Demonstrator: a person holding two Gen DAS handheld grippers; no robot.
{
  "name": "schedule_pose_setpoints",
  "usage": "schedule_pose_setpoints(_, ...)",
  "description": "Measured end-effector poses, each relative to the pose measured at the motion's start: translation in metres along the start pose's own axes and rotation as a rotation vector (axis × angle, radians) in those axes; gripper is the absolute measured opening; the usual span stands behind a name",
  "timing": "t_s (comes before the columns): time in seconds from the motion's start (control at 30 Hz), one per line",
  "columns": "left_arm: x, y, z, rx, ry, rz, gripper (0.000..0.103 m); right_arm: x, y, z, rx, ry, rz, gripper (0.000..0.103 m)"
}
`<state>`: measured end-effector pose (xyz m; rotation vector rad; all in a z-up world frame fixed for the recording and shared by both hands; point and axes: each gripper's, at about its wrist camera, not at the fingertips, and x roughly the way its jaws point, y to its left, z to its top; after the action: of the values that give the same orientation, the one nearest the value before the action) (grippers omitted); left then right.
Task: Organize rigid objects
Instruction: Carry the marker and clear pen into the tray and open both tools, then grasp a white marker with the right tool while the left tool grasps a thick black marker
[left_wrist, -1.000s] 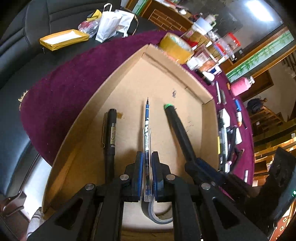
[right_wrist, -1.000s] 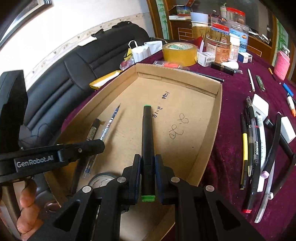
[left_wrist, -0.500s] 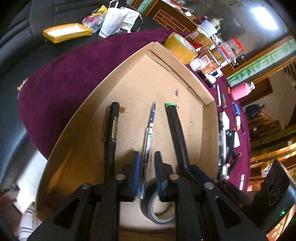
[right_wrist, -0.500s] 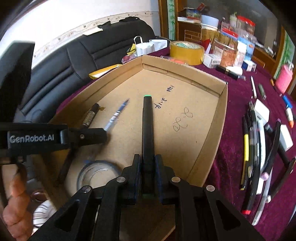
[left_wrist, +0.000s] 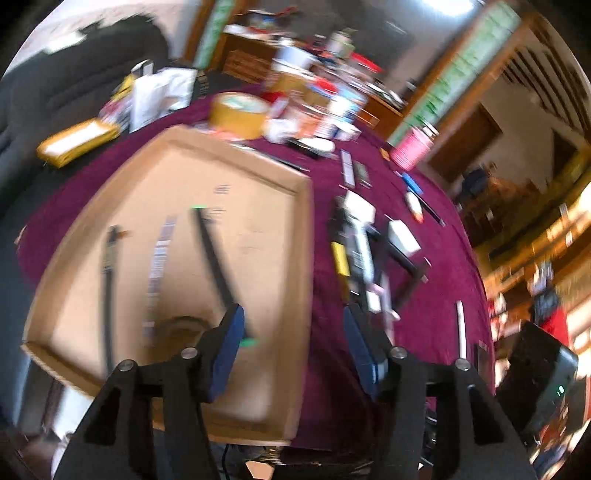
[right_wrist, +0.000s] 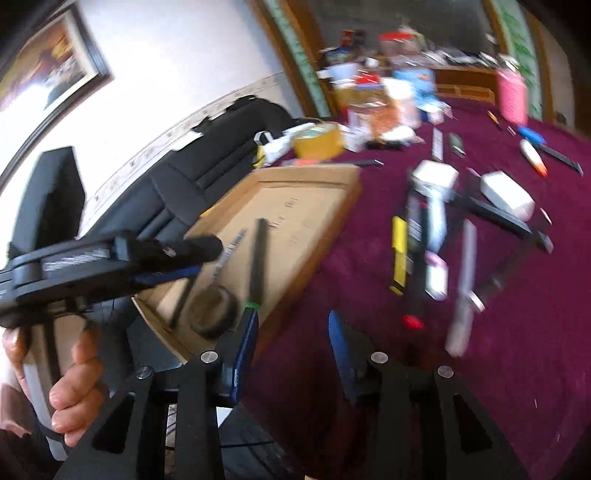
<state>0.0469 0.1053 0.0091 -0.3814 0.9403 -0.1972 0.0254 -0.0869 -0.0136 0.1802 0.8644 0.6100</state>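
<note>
Both my claws are empty now, and the pens that wait for me lie on the purple table (left_wrist: 424, 325), to the right of the cardboard box (left_wrist: 306, 258). In the left wrist view my left claw (left_wrist: 293, 347) hangs over the right wall of the box, and its jaws are opening with nothing between them. In the right wrist view my right claw (right_wrist: 291, 350) hangs just outside the near corner of the box, over the cloth; its jaws are opening too and grip nothing. Inside the box I see a black pen (left_wrist: 108, 266), a clear blue pen (left_wrist: 159, 258) and a black marker with green ends (left_wrist: 216, 266), all lying side by side with their long axes pointing away from me, and a roll of dark tape (right_wrist: 212, 308) at the near end. The loose pile of pens (right_wrist: 421, 243) is ahead and to the right of my right claw; most of them lie also lengthwise away from me, while some black ones (right_wrist: 506, 218) cross at a slant. I judge that my right claw is the nearer one to this pile, so it should reach there first, and my left claw must cross over the box wall. The pictures are blurred, so I cannot tell exactly which pen lies on top.
</note>
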Motion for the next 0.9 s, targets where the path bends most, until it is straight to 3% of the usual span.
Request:
schedule_pose_setpoints(0.37,0.051,-0.087,-0.019,0.150,0.122,-0.041,0.056,-0.049,-0.075,-0.023,0.140,-0.069,-0.062,0.043)
schedule_pose_setpoints(0.5,0.057,-0.110,-0.022,0.210,0.121,-0.014,0.059,-0.066,-0.092,-0.026,0.157,-0.103,-0.100,0.043)
schedule_pose_setpoints(0.63,0.058,-0.127,-0.025,0.268,0.100,0.017,0.063,-0.082,-0.111,-0.030,0.177,-0.135,-0.153,0.060)
schedule_pose_setpoints(0.9,0.064,-0.142,-0.032,0.298,0.105,0.030,0.063,-0.099,-0.134,-0.028,0.170,-0.139,-0.167,0.060)
